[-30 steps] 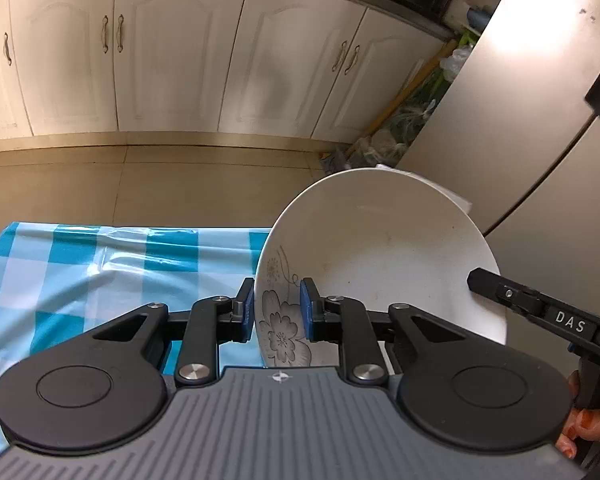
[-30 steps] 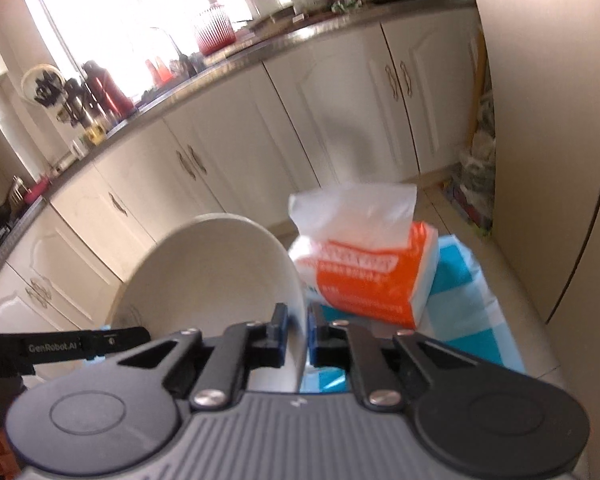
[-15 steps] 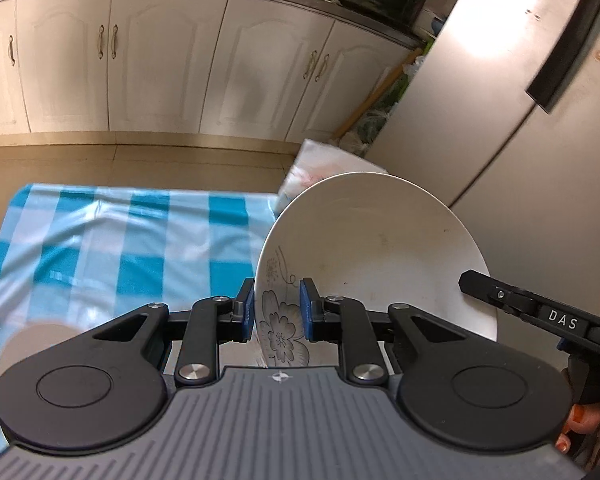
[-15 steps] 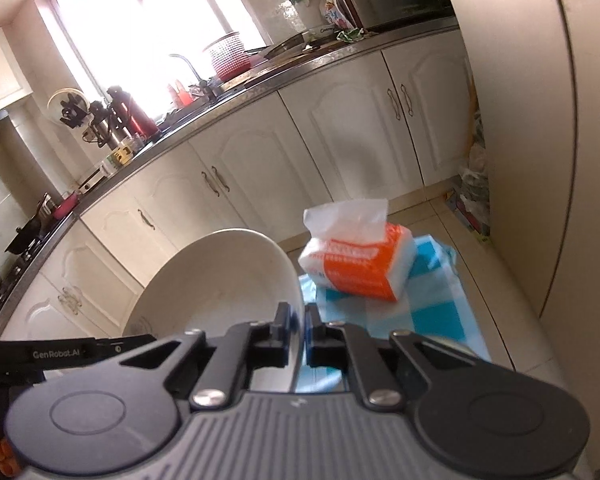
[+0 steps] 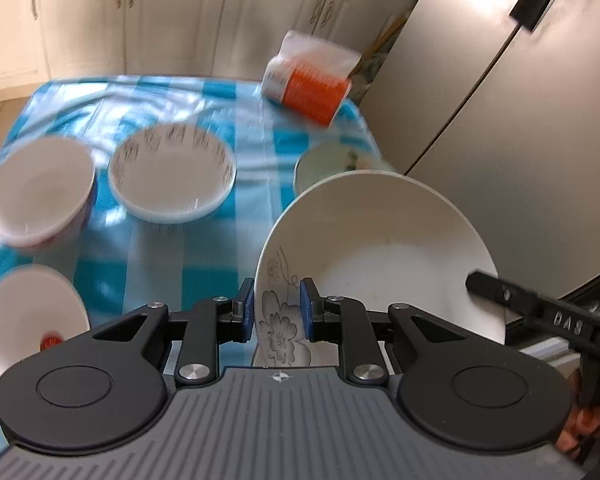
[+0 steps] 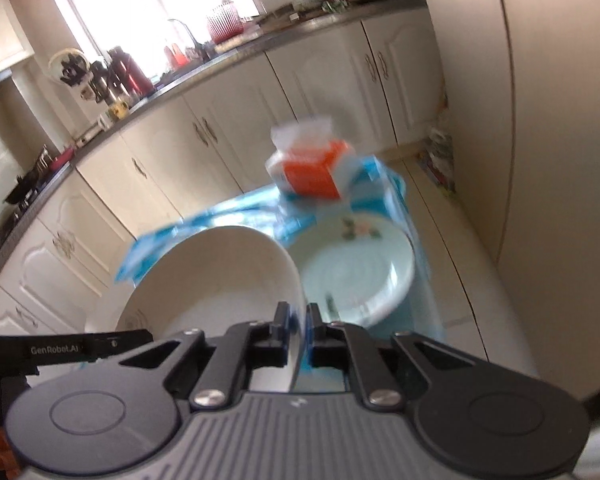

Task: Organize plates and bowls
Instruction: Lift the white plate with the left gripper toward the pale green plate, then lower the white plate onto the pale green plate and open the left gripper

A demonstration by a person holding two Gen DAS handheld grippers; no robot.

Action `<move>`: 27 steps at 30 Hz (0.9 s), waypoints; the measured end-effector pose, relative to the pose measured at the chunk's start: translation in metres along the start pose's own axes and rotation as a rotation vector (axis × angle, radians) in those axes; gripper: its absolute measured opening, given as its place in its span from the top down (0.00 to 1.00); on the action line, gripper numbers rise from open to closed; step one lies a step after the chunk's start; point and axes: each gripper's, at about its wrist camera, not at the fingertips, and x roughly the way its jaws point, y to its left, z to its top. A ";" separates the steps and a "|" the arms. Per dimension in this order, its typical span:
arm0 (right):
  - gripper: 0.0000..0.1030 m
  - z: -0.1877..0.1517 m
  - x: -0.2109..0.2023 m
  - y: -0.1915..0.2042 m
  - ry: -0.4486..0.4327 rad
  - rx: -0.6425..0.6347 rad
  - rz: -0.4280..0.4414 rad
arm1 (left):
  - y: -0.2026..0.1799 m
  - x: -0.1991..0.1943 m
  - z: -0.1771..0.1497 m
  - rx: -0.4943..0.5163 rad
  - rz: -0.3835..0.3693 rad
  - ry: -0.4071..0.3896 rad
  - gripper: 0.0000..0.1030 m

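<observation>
A large white bowl with a grey flower pattern (image 5: 384,240) is held above the table between both grippers. My left gripper (image 5: 277,308) is shut on its near rim. My right gripper (image 6: 298,320) is shut on the opposite rim of the same bowl (image 6: 216,280). On the blue checked tablecloth (image 5: 172,260) lie a patterned white bowl (image 5: 172,176), a white bowl with a red outside (image 5: 40,192), a small white plate (image 5: 28,316), and a pale green floral plate (image 6: 360,264), which sits just beyond and below the held bowl.
An orange and white tissue pack (image 5: 312,76) stands at the table's far corner. A tall fridge (image 5: 520,100) stands to the right of the table. White kitchen cabinets (image 5: 160,16) line the back wall beyond the floor.
Both grippers have tilted down and drawn back with the bowl. The table with its bowls and plates has come into view. The grip on the bowl is unchanged.
</observation>
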 end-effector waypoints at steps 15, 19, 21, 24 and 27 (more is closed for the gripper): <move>0.93 -0.072 0.016 -0.031 0.095 0.027 0.000 | -0.009 0.034 -0.043 0.099 0.104 0.095 0.78; 0.93 -0.080 0.019 -0.036 0.105 0.022 0.002 | -0.014 0.038 -0.057 0.117 0.125 0.094 0.77; 0.93 -0.084 0.017 -0.034 0.097 -0.008 -0.003 | -0.012 0.041 -0.058 0.106 0.128 0.103 0.76; 0.93 -0.084 0.017 -0.034 0.091 -0.031 -0.007 | -0.014 0.041 -0.064 0.127 0.129 0.098 0.74; 0.93 -0.084 0.016 -0.031 0.087 -0.063 -0.014 | -0.016 0.040 -0.064 0.138 0.135 0.097 0.73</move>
